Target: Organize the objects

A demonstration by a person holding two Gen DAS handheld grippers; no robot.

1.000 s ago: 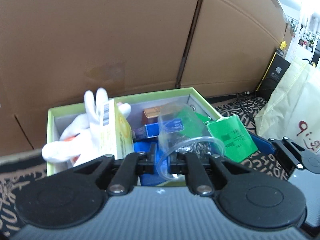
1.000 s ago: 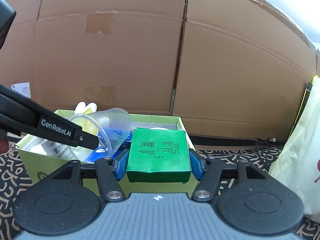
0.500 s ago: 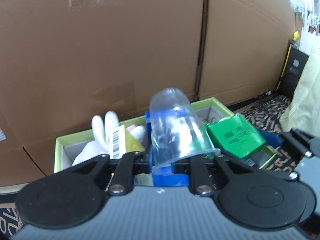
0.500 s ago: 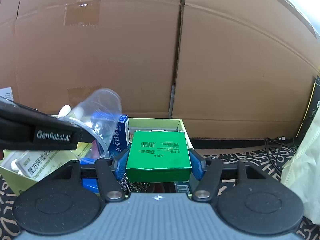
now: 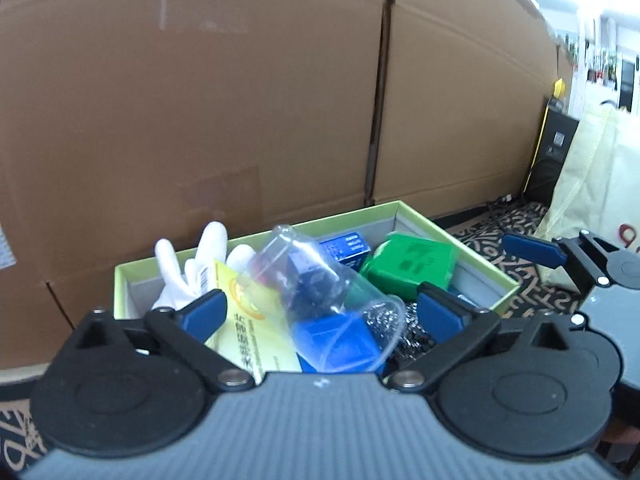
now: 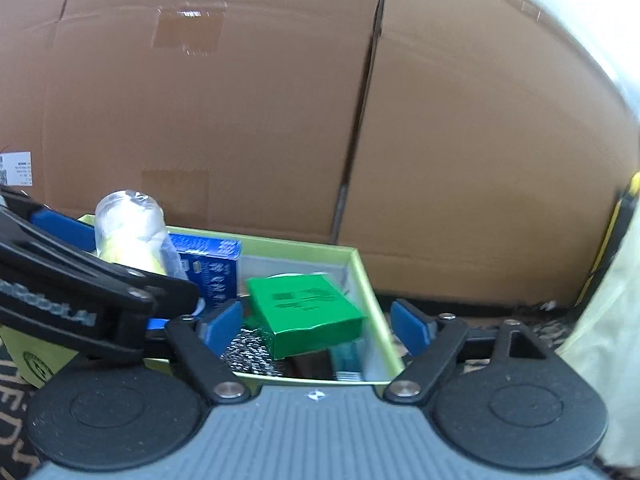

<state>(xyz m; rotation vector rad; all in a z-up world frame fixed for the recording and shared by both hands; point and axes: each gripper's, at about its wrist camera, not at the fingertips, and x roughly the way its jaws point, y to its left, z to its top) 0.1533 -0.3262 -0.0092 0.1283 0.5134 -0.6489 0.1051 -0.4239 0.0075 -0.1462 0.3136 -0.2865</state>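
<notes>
A lime-green open box [image 5: 256,236] [image 6: 372,292] holds several items. My left gripper [image 5: 320,312] has its jaws opening wide. A clear plastic cup [image 5: 324,296] [image 6: 128,232] lies tipped between its blue pads [image 5: 204,312], and neither pad touches it. The jaws of my right gripper [image 6: 316,328] are opening too. A green carton [image 6: 304,312] [image 5: 408,264] sits tilted in the box's right half, between the right pads [image 6: 408,328] but free of them. In the right wrist view the left gripper's finger [image 6: 80,280] crosses the left side.
Inside the box are a white glove [image 5: 192,264], a yellow-green packet [image 5: 248,332], a blue carton [image 6: 208,268] and steel wool [image 6: 248,352]. A tall cardboard wall [image 5: 280,100] stands right behind. A cream bag [image 5: 592,184] stands on the patterned mat [image 5: 500,232] at the right.
Both grippers have opened. The cup has left the left pads and tipped over in the box. The green carton has dropped out of the right pads into the box.
</notes>
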